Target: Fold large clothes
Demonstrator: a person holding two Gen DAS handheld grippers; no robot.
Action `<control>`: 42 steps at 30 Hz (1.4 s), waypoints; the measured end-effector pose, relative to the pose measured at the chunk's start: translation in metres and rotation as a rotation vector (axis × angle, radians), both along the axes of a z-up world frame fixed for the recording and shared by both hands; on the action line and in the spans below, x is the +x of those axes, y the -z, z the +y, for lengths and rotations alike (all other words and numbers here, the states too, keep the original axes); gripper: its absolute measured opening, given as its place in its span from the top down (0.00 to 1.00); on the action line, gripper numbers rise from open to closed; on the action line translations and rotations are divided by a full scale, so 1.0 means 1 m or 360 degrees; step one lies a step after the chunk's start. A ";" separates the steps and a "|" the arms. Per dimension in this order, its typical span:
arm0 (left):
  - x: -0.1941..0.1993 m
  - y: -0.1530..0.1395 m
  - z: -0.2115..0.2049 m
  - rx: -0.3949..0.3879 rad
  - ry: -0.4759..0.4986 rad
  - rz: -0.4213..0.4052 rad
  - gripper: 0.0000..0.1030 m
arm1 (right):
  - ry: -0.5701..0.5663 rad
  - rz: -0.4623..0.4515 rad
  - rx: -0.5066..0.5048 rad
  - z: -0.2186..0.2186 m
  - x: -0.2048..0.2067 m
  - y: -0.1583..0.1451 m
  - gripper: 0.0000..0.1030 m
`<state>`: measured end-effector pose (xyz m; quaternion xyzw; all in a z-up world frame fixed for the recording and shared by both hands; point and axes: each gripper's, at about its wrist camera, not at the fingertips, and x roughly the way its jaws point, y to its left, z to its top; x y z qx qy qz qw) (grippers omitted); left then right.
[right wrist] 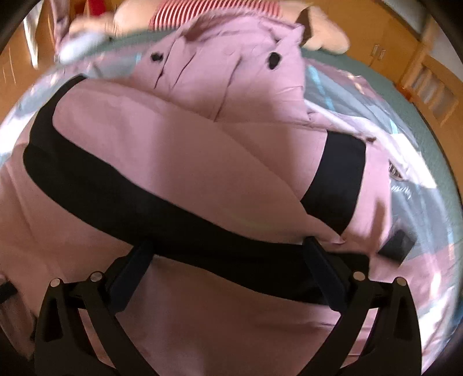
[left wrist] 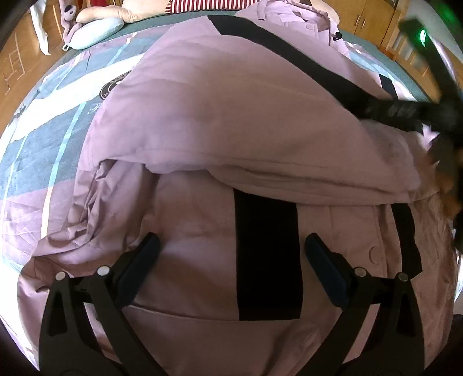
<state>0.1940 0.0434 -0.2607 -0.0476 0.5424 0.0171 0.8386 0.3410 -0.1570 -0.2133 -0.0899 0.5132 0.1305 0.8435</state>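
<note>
Both tongs wide, holding nothing: left tongs (left wrist: 231,248) and right tongs (right wrist: 228,254) hover over our pink coat (left wrist: 231,121) spread on the bed (left wrist: 43,138). We judge it bulky, soft, slumps easily; grab the thick folded edge (left wrist: 289,176), not the black stripe (left wrist: 267,254).

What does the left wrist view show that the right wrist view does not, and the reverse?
Only the left wrist view shows the right tongs from outside, blurred at the garment's right edge, plus a folded-over flap edge and a vertical black band between the open left tongs. Only the right wrist view shows two dark buttons near the collar and a black band running across between the open right tongs. Both share the pink coat on the patterned bedspread and the striped item beyond.
</note>
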 end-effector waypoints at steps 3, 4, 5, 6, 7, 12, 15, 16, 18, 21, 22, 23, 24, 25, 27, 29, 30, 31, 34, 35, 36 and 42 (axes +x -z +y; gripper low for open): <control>0.000 -0.001 0.001 -0.0006 -0.0007 0.0007 0.02 | -0.0036 -0.0353 0.0147 -0.002 0.005 -0.060 0.07; 0.000 -0.001 0.001 -0.0011 -0.0010 0.0006 0.02 | -0.0036 -0.0410 0.0128 0.002 0.020 -0.071 0.06; -0.002 0.000 0.002 -0.0015 -0.0013 0.0004 0.02 | -0.0026 -0.0420 0.0103 0.006 0.037 -0.074 0.06; -0.002 0.000 0.002 -0.0017 -0.0016 0.0004 0.02 | -0.0001 -0.0415 0.0072 0.008 0.059 -0.075 0.06; -0.003 -0.001 0.002 -0.0015 -0.0017 0.0004 0.02 | 0.0050 -0.0404 0.0034 0.009 0.084 -0.072 0.06; -0.007 0.001 0.004 -0.0012 0.0000 0.0001 0.02 | 0.0535 -0.0277 0.0031 -0.013 0.213 -0.037 0.06; -0.008 0.002 0.004 -0.0022 0.0028 -0.0020 0.02 | 0.0718 -0.0214 0.0106 -0.032 0.248 -0.011 0.06; -0.008 0.003 0.004 -0.0021 0.0040 -0.0029 0.02 | 0.0759 -0.0195 0.0124 -0.034 0.253 -0.002 0.09; -0.007 0.005 0.004 -0.0016 0.0045 -0.0033 0.02 | 0.0780 -0.0149 0.0201 -0.041 0.258 0.012 0.46; -0.005 0.005 0.003 -0.0018 0.0043 -0.0038 0.02 | 0.0696 -0.0244 0.0350 -0.042 0.241 -0.009 0.94; -0.005 0.004 0.003 -0.0021 0.0038 -0.0038 0.02 | 0.0609 -0.0358 0.0377 -0.039 0.224 -0.028 0.95; -0.004 0.004 0.004 -0.0024 0.0033 -0.0038 0.02 | 0.0536 -0.0441 0.0398 -0.038 0.208 -0.043 0.95; -0.004 0.003 0.005 -0.0033 0.0018 -0.0041 0.02 | 0.0447 -0.0520 0.0438 -0.037 0.185 -0.061 0.96; -0.004 0.002 0.007 -0.0042 0.0007 -0.0047 0.02 | 0.0362 -0.0581 0.0496 -0.039 0.160 -0.076 0.96; -0.003 0.000 0.007 -0.0018 0.0002 -0.0053 0.02 | 0.0171 -0.0713 0.0621 -0.053 0.086 -0.109 0.96; -0.004 -0.005 0.007 0.0044 -0.0029 -0.0056 0.02 | 0.0046 -0.0823 0.0631 -0.071 0.017 -0.124 0.96; -0.005 -0.008 0.010 0.0038 -0.0047 -0.0067 0.02 | 0.0010 -0.0847 0.0653 -0.083 -0.017 -0.125 0.96; -0.006 -0.014 0.014 -0.0005 -0.0071 -0.0082 0.02 | -0.0006 -0.0829 0.0693 -0.096 -0.049 -0.120 0.96; -0.010 -0.035 0.037 -0.0079 -0.0221 -0.0159 0.02 | -0.0067 -0.0689 0.0577 -0.118 -0.109 -0.085 0.96; -0.012 -0.042 0.044 -0.0100 -0.0258 -0.0201 0.02 | -0.0090 -0.0639 0.0489 -0.121 -0.119 -0.073 0.96; -0.014 -0.051 0.054 -0.0116 -0.0302 -0.0249 0.02 | -0.0088 -0.0551 0.0436 -0.127 -0.128 -0.059 0.94; -0.019 -0.080 0.091 -0.0041 -0.0490 -0.0361 0.02 | 0.0386 -0.0359 0.0339 -0.195 -0.167 -0.037 0.27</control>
